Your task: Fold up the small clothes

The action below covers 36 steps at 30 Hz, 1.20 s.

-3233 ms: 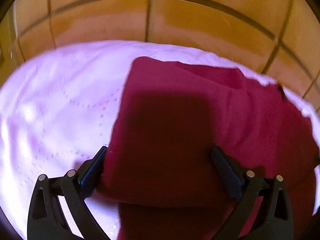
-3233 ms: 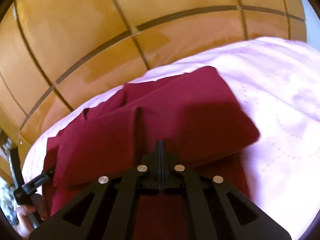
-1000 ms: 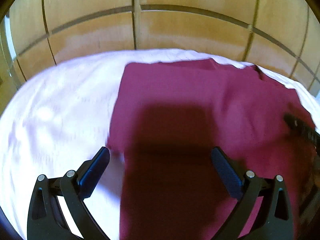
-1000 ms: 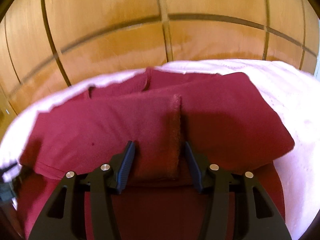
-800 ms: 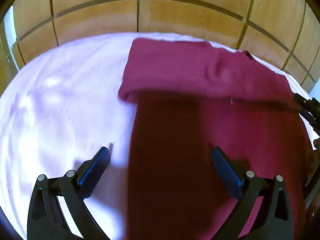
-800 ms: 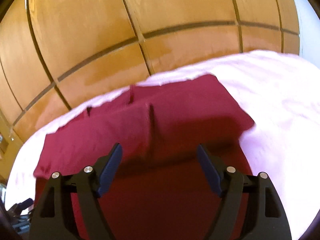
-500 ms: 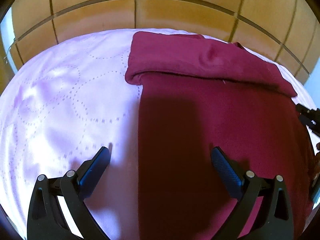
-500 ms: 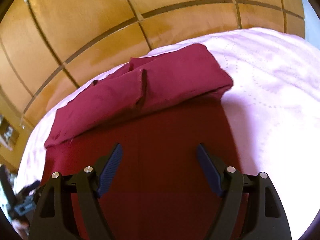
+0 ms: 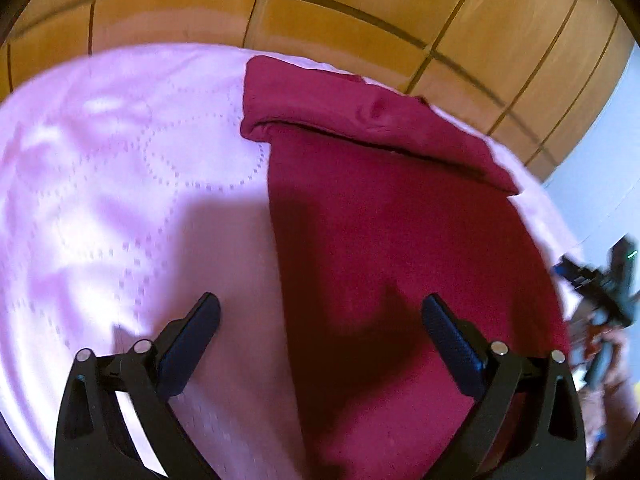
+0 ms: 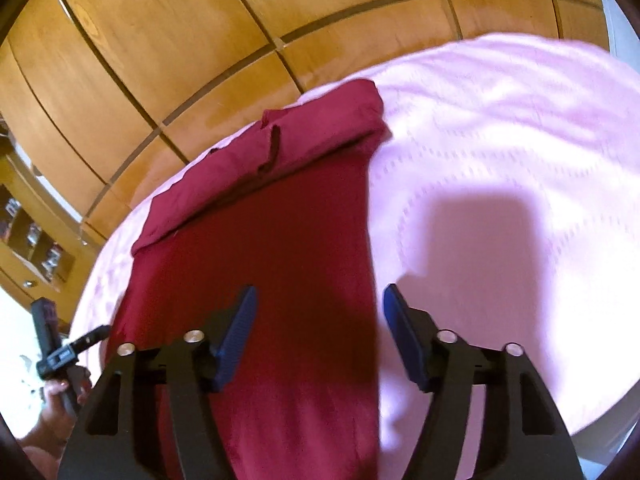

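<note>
A maroon garment (image 9: 392, 240) lies flat on the pink quilted bedspread (image 9: 120, 200), its far end folded over into a thick band (image 9: 360, 120). My left gripper (image 9: 320, 300) hovers over the garment's left edge, one finger above the bedspread and the other above the cloth. Its jaws are closing but stand wide, and the pads press on nothing. My right gripper (image 10: 320, 291) straddles the garment's (image 10: 280, 260) right edge in the same way. Its jaws are closing too, with no grip on the cloth.
Wooden wall panels (image 9: 360, 12) rise right behind the bed's far edge. Shelves (image 10: 32, 240) stand at the far left of the right wrist view. A hand (image 10: 56, 404) holding the left tool shows at that view's left edge. The bed's rim (image 10: 600, 420) curves away at the right.
Both grippers have drawn back from the folded band toward the garment's near end. The right gripper, earlier shut and then around the fold, now stands off it with narrower jaws.
</note>
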Each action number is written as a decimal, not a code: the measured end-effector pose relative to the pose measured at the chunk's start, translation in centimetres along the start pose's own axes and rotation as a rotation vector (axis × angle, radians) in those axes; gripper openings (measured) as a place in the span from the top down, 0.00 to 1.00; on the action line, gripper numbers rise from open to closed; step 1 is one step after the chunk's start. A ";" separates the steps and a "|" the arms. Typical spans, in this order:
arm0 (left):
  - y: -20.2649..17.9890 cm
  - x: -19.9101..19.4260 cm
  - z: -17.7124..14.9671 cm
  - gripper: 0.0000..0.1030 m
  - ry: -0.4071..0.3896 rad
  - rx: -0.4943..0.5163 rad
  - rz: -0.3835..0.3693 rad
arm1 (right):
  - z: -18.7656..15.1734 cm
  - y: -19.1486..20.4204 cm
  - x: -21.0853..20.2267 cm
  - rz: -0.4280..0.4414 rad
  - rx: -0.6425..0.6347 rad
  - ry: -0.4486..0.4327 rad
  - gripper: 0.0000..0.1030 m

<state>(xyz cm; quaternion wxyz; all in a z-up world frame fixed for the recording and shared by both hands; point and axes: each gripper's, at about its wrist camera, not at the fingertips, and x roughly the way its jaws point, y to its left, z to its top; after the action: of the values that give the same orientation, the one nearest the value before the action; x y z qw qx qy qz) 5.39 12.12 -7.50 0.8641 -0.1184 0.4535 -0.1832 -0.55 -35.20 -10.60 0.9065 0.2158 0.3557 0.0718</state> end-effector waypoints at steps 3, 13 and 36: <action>0.5 -0.6 -0.8 0.31 0.037 -0.010 -0.057 | -1.3 -1.4 -0.9 0.054 0.033 0.028 0.42; 2.5 -2.2 -4.4 0.33 0.109 -0.114 -0.316 | -6.1 -4.7 -3.0 0.280 0.164 0.040 0.45; -0.8 -0.5 -7.1 0.50 0.326 -0.061 -0.622 | -9.9 -5.1 -2.9 0.484 0.268 0.110 0.49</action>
<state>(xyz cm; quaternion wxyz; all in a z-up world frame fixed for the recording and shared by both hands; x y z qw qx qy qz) -0.90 11.31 -10.75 0.6791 -0.2460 0.5332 -0.4406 -9.51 -37.20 -17.57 0.8056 0.4081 0.3490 0.2504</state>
